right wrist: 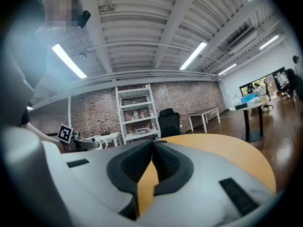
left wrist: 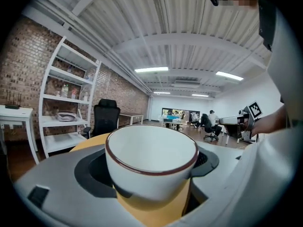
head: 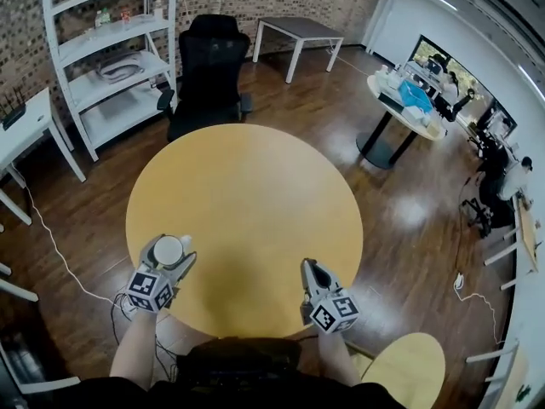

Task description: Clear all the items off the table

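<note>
A black office chair (head: pixel 209 71) stands on the wooden floor (head: pixel 409 220) just beside a white shelving unit (head: pixel 119 58) at the brick wall (head: pixel 25 41). Further right are a white rectangular table (head: pixel 298 32) and a cluttered round pedestal table (head: pixel 387 126).

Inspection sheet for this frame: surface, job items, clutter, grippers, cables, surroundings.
Surface: round yellow table, top bare; both grippers sit over its near edge.
Job's things: white cup with a dark red rim, upright between the left gripper's fingers.
Clutter: nothing seen on the table.
Grippers: left gripper closed on the white cup; right gripper shut, nothing between its fingers.
Cables: white cable runs across the floor left of the table; another floor cable at right.
Surroundings: black office chair at the table's far side, white shelf unit, white side table, small round table with items on it, wooden floor.
</note>
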{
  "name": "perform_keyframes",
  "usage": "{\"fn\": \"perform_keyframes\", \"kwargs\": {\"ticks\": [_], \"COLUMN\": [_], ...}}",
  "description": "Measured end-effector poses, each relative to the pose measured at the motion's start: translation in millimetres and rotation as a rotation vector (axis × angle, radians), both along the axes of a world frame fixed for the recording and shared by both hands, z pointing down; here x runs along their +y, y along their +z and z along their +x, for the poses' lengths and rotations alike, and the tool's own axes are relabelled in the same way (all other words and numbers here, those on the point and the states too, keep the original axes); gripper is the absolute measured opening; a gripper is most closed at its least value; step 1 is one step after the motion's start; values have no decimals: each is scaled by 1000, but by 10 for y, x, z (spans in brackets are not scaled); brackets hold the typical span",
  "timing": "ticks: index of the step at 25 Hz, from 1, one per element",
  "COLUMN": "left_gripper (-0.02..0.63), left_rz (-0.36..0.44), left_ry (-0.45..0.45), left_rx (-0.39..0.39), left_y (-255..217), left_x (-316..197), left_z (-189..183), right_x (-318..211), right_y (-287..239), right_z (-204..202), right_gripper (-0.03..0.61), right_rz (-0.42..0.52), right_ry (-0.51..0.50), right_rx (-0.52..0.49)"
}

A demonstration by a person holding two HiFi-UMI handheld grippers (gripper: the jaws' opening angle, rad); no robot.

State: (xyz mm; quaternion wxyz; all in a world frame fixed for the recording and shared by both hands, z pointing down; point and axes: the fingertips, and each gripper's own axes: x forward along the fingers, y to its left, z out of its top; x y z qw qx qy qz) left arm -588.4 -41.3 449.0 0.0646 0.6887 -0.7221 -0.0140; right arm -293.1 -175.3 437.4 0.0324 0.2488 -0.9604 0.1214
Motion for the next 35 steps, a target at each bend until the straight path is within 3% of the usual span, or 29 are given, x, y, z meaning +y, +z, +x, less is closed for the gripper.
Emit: {"fn": "perform_keyframes", "kwargs": {"ticks": [6, 9, 14, 24, 30, 35], "left_gripper": [414, 416, 416, 416, 416, 416], "left_rz": [-17, -31, -50, -181, -205, -199], "left_ry": [-93, -115, -134, -105, -155, -165], "left_rx": [27, 48, 77, 122, 149, 122], "left_y": [172, 238, 405, 1076, 1315, 1431], "left_x": [282, 280, 52, -410, -630, -847], "left_z": [-292, -307, -285, 29, -54, -175], "right_x": [39, 10, -70, -186, -284, -342], "right_y": [84, 130, 214, 827, 1141, 1371], "right_z": [-523, -596, -581, -577, -773, -991], "right_gripper": [5, 5, 5, 5, 5, 5], "right_rz": [-19, -39, -71, -222, -292, -303], "right_ry": [-111, -135, -188, -325, -432, -482], "right_rx": [24, 51, 48, 103, 134, 166]}}
